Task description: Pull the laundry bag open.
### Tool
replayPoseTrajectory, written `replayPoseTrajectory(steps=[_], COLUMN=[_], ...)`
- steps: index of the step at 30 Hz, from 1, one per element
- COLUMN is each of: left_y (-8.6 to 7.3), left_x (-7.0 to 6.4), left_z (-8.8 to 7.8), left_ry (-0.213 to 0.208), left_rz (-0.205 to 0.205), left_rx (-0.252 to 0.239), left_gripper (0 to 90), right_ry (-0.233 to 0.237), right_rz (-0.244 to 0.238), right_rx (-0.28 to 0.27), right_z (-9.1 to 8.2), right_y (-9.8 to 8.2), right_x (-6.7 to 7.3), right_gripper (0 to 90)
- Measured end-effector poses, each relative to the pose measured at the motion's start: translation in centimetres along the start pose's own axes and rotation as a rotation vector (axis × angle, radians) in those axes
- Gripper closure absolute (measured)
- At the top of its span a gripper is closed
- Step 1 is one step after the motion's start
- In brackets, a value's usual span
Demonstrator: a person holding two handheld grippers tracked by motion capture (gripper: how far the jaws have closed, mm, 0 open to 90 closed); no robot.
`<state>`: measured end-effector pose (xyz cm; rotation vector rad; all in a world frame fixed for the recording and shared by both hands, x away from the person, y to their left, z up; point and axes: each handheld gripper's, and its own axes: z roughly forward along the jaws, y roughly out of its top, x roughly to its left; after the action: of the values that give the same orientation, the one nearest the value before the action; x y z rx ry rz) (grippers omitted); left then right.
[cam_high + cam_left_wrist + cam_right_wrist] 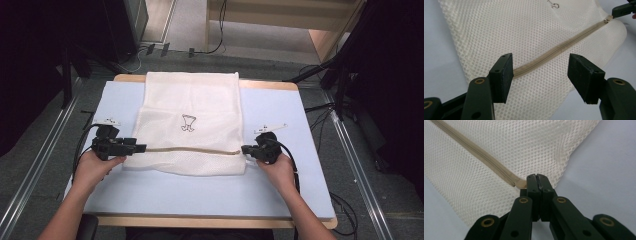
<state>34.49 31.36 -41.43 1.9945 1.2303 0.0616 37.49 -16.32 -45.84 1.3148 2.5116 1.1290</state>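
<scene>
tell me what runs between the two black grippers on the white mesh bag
The beige zipper spans the white mesh laundry bag from the open left gripper to the shut right gripper, seen in the high view.

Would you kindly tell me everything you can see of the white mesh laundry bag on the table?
The white mesh laundry bag lies flat on the pale blue table, its far part folded double and bearing a small dark printed emblem. A beige zipper crosses its near part from side to side. The right gripper is shut at the zipper's end; the left gripper stands open over the other end.
</scene>
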Motion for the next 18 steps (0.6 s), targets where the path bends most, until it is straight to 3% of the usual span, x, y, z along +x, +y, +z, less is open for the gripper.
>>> replayPoseTrajectory(steps=[5, 18], left_y=[0.3, 1.0], left_x=[-0.4, -1.8], left_z=[0.4, 1.5], left_ry=[-0.008, -0.035], left_rz=[0.013, 0.041], left_rx=[0.005, 0.013], left_gripper=[37.4, 35.1], right_ry=[0.018, 0.048], right_rz=[-0.005, 0.009], right_rx=[0.024, 0.003], right_z=[0.5, 0.3], right_y=[-0.1, -0.2], right_x=[0.4, 0.8], right_gripper=[90.0, 90.0])
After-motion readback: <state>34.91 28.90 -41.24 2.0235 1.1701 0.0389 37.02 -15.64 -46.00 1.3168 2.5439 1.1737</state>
